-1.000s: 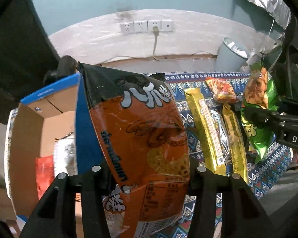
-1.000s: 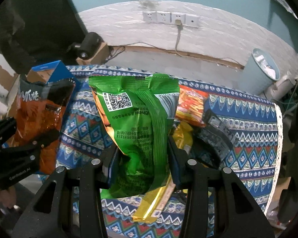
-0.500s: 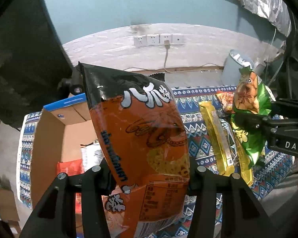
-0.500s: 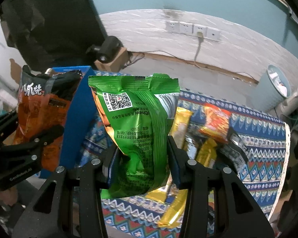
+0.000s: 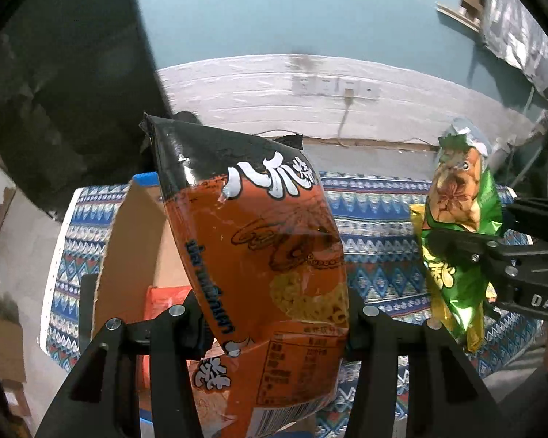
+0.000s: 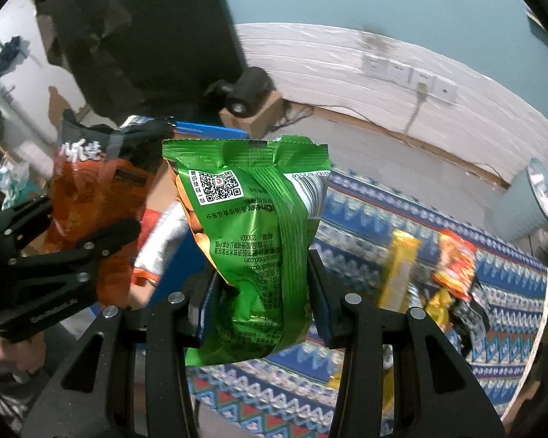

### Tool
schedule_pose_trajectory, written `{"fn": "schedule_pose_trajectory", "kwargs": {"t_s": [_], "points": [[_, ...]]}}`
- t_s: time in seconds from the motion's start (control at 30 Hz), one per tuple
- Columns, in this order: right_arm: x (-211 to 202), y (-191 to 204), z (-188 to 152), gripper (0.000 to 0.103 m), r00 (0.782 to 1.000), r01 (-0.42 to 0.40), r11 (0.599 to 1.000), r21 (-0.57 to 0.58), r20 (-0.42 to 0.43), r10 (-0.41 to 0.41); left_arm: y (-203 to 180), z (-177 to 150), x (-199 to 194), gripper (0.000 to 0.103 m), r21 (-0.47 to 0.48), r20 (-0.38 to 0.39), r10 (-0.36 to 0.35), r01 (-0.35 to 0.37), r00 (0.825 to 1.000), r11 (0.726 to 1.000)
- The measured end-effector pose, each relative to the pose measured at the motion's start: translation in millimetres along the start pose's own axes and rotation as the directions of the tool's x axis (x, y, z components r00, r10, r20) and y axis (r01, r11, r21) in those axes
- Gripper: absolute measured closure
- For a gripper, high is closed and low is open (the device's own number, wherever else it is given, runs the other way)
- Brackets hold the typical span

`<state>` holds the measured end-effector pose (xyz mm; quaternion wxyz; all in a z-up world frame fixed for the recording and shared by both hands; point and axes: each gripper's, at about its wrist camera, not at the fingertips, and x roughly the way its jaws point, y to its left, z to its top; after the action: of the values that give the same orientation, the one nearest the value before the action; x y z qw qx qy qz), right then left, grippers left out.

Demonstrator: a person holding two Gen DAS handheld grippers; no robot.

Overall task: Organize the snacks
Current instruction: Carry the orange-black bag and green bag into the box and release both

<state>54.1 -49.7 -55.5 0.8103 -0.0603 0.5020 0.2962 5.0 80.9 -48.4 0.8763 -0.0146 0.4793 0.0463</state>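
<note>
— Orange and black, glossy crinkled plastic: was that the bag in the left tool (image 5: 274,314)?

— Yes. The orange snack bag (image 5: 263,255) was a puffy pillow shape with a black top seam and white characters, and the left tool's jaws were part-way closed, pressing on its lower sides. It stood nearly upright, tilted a little, in the air above the open cardboard box (image 5: 135,248).

— And the other one?

— The right tool (image 6: 261,303) had its blue-faced pads squeezed onto a green snack bag (image 6: 252,241), shiny foil with a crimped top edge, a QR code and a barcode on its back. It was held upright over the bench (image 6: 376,219), near the box's blue outer wall (image 6: 179,281).

— What lay inside the box?

— A silver-and-orange packet (image 6: 157,248) and something red; I couldn't tell more.

— And around them?

— A patterned cloth in blue, white and red zigzags covered the bench. On it, well apart from the held bags, lay a long yellow packet (image 6: 402,266) and a small orange-red packet (image 6: 455,262), both blurred. Beyond stood a pale round bin (image 6: 529,204) on the floor, and white sockets (image 5: 334,87) on the wall.
</note>
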Motion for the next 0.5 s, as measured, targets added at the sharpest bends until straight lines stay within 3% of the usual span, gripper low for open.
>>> {"fn": "schedule_pose_trajectory", "kwargs": {"t_s": [0.5], "points": [[39.8, 80.9, 33.7, 0.06, 0.996, -0.077, 0.991, -0.107, -0.047, 0.073, 75.0, -19.9, 10.2, 0.051, -0.124, -0.044, 0.052, -0.057, 0.998, 0.991]]}}
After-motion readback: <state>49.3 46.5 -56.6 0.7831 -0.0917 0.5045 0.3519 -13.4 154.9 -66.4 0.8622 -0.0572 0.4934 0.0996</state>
